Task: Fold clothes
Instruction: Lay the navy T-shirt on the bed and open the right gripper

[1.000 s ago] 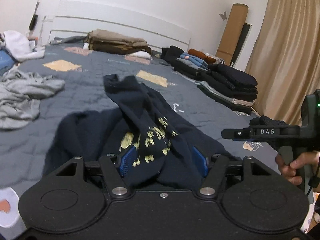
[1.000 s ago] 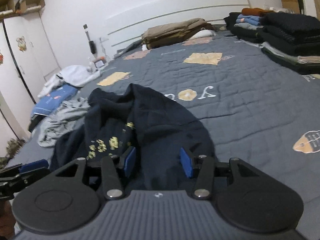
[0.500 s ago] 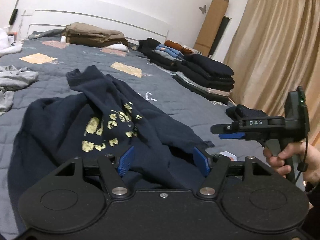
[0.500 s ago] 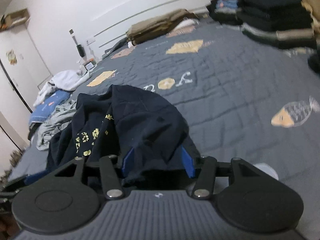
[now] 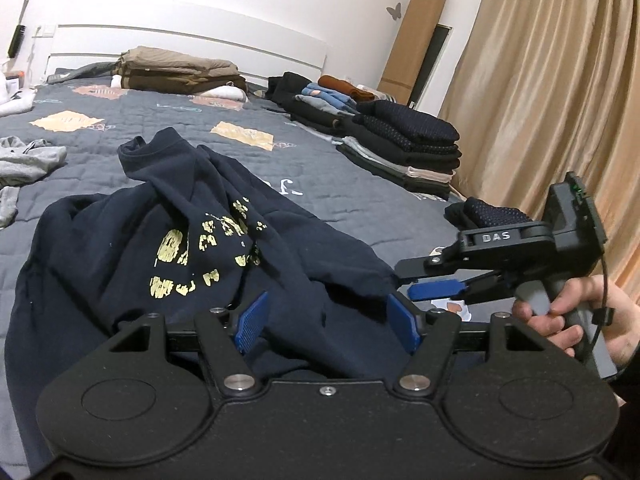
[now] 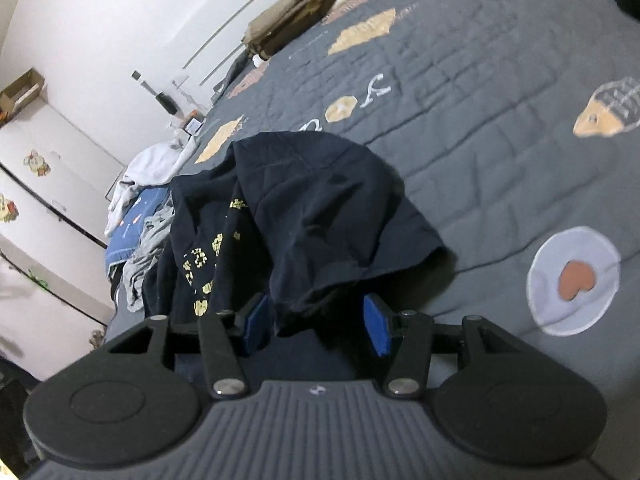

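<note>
A navy sweatshirt [image 5: 192,248] with a cracked gold print lies crumpled on the grey quilted bedspread [image 5: 312,184], its near folds bunched up between the blue pads of both grippers. The left gripper [image 5: 326,322] stands with its jaws apart and cloth heaped loosely in the gap, while the right gripper [image 6: 316,322], held by a hand [image 5: 576,320] at the bed's edge, likewise has its jaws spread around a hanging hem, its pads not pressing on it. Further off, stacks of folded clothes [image 5: 400,140] line the curtain side and a grey garment [image 5: 24,160] lies rumpled opposite.
</note>
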`<action>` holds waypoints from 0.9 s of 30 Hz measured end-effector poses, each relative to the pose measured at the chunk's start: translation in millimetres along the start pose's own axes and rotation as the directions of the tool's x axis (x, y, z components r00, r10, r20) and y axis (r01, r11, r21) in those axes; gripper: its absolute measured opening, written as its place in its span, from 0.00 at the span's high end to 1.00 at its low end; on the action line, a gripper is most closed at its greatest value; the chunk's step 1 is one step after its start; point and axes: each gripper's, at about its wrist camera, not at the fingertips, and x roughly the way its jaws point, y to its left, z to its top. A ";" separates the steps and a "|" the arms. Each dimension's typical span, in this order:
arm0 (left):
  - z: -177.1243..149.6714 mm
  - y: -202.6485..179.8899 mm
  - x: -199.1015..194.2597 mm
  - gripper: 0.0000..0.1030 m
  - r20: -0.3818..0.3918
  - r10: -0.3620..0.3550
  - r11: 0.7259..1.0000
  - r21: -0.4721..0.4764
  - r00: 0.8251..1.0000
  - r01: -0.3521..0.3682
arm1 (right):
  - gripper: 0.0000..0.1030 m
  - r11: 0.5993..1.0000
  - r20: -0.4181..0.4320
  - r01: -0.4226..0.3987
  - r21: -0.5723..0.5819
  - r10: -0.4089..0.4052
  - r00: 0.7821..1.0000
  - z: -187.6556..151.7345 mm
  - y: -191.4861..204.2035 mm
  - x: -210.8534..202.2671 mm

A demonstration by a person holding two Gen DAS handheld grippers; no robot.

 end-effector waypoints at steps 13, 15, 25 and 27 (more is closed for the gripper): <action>-0.2 2.7 -2.2 0.38 0.003 0.012 1.000 -0.014 1.000 -0.012 | 0.94 0.999 0.070 0.048 0.012 -0.049 0.996 9.6 6.0 16.9; 0.0 3.3 -2.7 0.38 0.004 0.011 1.000 -0.019 1.000 -0.011 | 0.94 0.997 0.128 0.076 -0.007 -0.074 0.989 18.8 8.8 9.7; 1.3 9.5 -4.0 0.38 0.014 0.016 0.999 -0.029 1.000 -0.015 | 0.95 0.965 0.385 0.256 -0.056 -0.216 0.897 88.0 1.5 -28.5; 2.1 11.8 -4.9 0.38 0.018 0.020 0.999 -0.035 1.000 -0.019 | 0.95 0.952 0.409 0.299 -0.063 -0.249 0.878 102.5 -2.2 -29.0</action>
